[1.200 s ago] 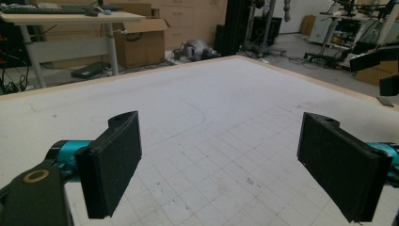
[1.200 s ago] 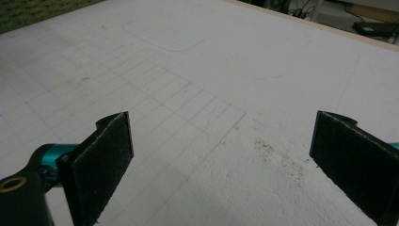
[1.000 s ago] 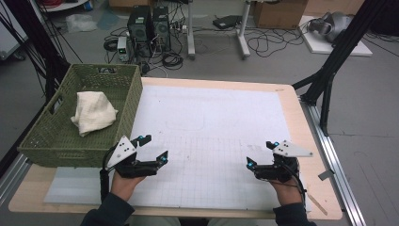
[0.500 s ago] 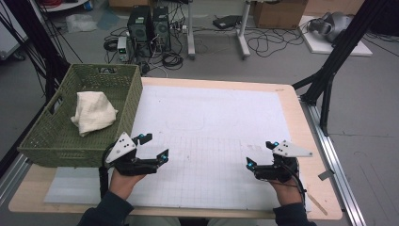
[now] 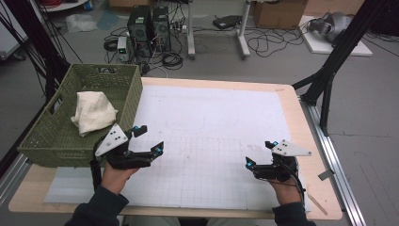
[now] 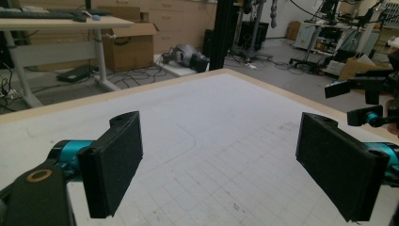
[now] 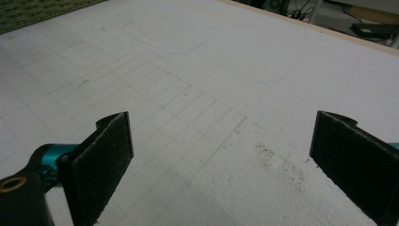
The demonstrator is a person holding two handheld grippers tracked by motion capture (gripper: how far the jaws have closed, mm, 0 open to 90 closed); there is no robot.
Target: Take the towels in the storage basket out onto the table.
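The left claw (image 5: 147, 140) hovers over the near left part of the bench (image 5: 301, 113), just beside the front right corner of the green basket (image 5: 56, 141), with its jaws spread wide and nothing between them; its own view shows both black pads (image 6: 117, 165) apart over the gridded white sheet (image 5: 207, 141). The right claw (image 5: 259, 154) is held low over the near right part of the same sheet, well apart from the left one, and its jaws are likewise spread with only bare sheet between them, a few dark specks (image 7: 277, 160) lying on the surface ahead. A crumpled cream cloth (image 5: 93, 113) lies inside the basket, toward its middle, near the left claw but not touched by it. The basket stands on the bench's left edge, partly overlapping the sheet.
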